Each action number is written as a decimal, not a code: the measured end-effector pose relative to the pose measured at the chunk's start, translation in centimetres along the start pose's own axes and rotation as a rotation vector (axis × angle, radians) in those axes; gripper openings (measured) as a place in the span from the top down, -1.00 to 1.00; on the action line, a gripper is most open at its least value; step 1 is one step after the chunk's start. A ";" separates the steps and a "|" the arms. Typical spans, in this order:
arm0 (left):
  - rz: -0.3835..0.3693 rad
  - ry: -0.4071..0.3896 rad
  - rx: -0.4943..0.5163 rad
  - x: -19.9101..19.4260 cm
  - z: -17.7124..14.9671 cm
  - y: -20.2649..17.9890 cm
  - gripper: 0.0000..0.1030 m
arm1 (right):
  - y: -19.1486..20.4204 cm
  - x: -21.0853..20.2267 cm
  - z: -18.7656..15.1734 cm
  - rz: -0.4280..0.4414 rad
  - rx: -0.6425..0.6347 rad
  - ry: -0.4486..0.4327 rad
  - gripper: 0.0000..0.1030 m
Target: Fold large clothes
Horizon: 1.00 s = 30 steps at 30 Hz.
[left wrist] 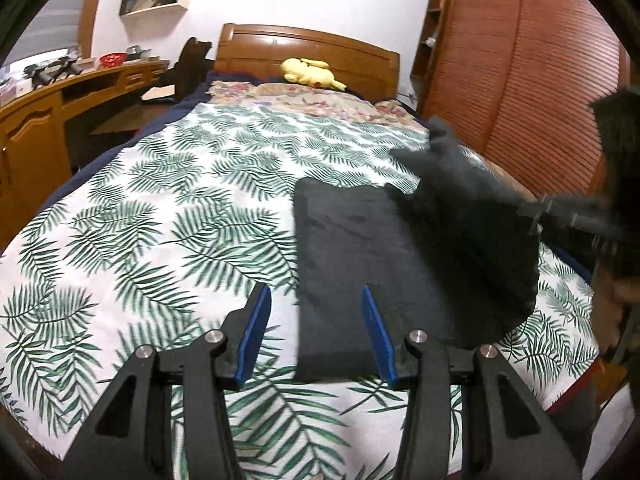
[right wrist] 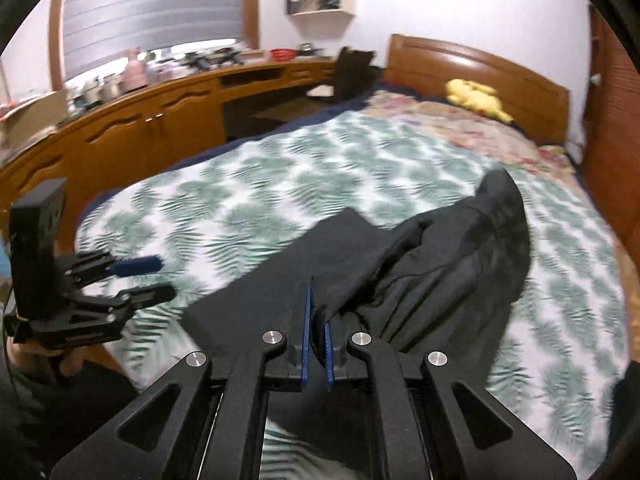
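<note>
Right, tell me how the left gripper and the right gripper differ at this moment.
The left gripper stands open with nothing between its pads; the right gripper is shut on the black garment. The left gripper hovers at the garment's flat folded edge; the right gripper lifts a bunched part. Both have blue pads.

We see wide free stretch of leaf-print bedspread (left wrist: 160, 208) left of dark folded garment (left wrist: 360, 248). Lifted garment flap blocks our right side. Yellow plush toy (left wrist: 312, 74), wooden headboard (left wrist: 308, 46) bound far end; long wooden surface (right wrist: 160, 108) hems left.
</note>
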<state>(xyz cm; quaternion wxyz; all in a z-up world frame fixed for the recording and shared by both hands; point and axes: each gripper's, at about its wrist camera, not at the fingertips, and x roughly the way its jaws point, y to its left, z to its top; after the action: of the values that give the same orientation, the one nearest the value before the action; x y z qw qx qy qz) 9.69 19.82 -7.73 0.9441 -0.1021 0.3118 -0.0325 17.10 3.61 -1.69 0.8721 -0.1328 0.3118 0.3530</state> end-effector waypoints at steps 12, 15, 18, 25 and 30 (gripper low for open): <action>-0.021 -0.033 0.017 -0.6 1.0 -0.7 0.11 | 3.1 2.2 -1.1 0.034 0.016 0.111 0.03; -0.025 -0.031 0.036 -0.4 1.1 -1.4 0.11 | 2.8 0.8 -1.2 0.006 0.003 0.100 -0.02; -0.027 -0.027 0.044 -0.2 1.1 -1.8 0.11 | 2.2 -0.7 -1.1 -0.002 -0.007 0.091 -0.04; -0.040 -0.030 0.053 0.0 1.2 -2.6 0.11 | 1.5 -3.5 -0.7 -0.060 -0.064 0.057 -0.21; -0.057 -0.037 0.065 0.0 1.1 -3.5 0.11 | -0.6 -3.9 -1.8 -0.097 -0.039 0.056 -0.21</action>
<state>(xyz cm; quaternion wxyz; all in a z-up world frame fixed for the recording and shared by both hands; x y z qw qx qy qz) 10.33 16.63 -6.10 0.9512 -0.0805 0.2902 -0.0676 14.56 0.30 -0.55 0.8762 -0.1747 0.3225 0.3126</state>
